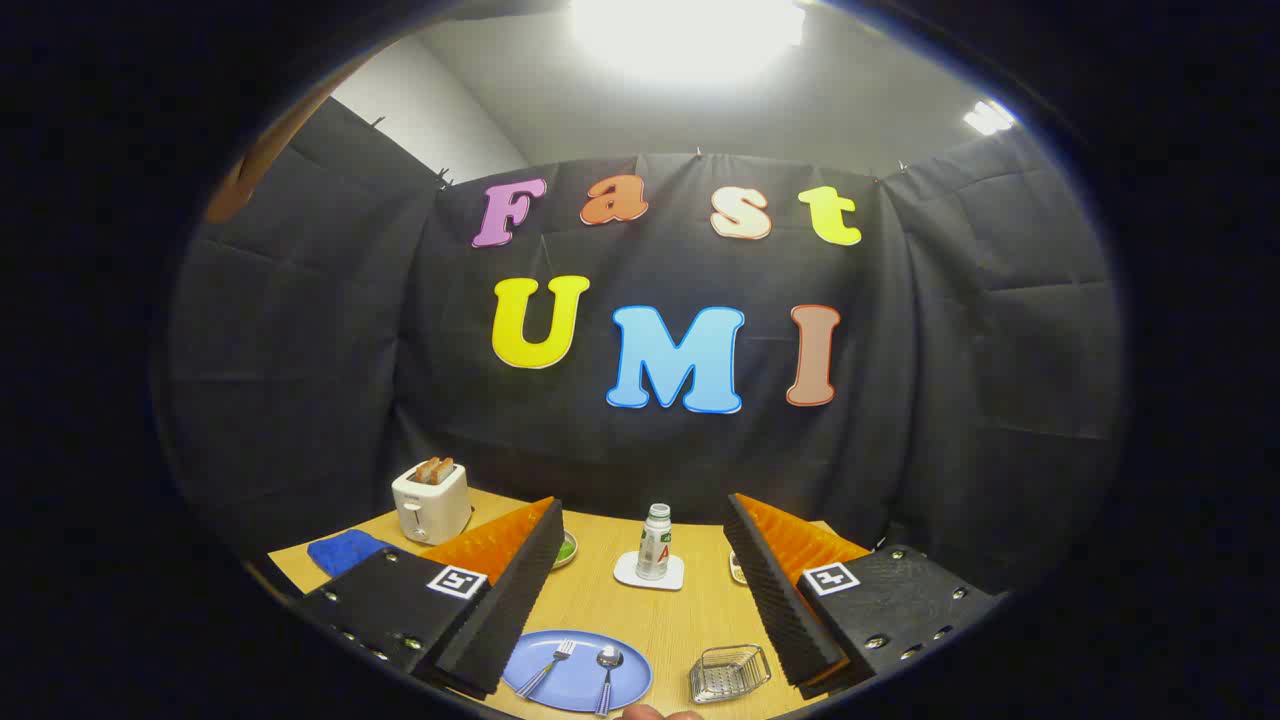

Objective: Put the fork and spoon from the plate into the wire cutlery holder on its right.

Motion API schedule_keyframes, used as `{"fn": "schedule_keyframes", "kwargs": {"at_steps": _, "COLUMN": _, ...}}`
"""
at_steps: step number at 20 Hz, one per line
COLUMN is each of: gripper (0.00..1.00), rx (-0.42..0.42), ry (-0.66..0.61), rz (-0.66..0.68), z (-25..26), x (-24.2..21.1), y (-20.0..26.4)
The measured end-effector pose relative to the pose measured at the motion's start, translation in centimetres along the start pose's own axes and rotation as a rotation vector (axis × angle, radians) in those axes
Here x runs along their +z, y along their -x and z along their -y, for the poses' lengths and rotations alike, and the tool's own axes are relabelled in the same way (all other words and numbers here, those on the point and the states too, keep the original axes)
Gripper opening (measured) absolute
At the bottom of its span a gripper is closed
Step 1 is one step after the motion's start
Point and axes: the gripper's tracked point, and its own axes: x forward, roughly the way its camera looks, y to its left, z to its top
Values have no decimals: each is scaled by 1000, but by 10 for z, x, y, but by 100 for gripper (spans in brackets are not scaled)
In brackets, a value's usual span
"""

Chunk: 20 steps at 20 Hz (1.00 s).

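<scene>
Wooden counter [600, 590] with pale grain, dark cloth wall behind. Gripper [640, 590] hangs high with its jaws wide apart, nothing between them. Below sit a smooth round blue plate [530, 685] with the fork [549, 664] and spoon [607, 672] lying side by side, both shiny metal with blue handles. The wire cutlery holder [729, 673], a boxy chrome basket, is just right of the plate. I'd drop low and pinch the fork across its thin handle, since slick metal slips easily.
</scene>
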Motion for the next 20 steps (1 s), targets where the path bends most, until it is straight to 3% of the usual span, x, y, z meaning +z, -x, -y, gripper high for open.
{"fn": "schedule_keyframes", "kwargs": {"at_steps": 14, "gripper": 99, "rx": -18, "ry": -20, "rz": -43, "z": 8, "x": -17, "y": -11}}
{"fn": "schedule_keyframes", "kwargs": {"at_steps": 20, "gripper": 99, "rx": -12, "ry": 8, "rz": -232, "z": 8, "x": -71, "y": -4}}
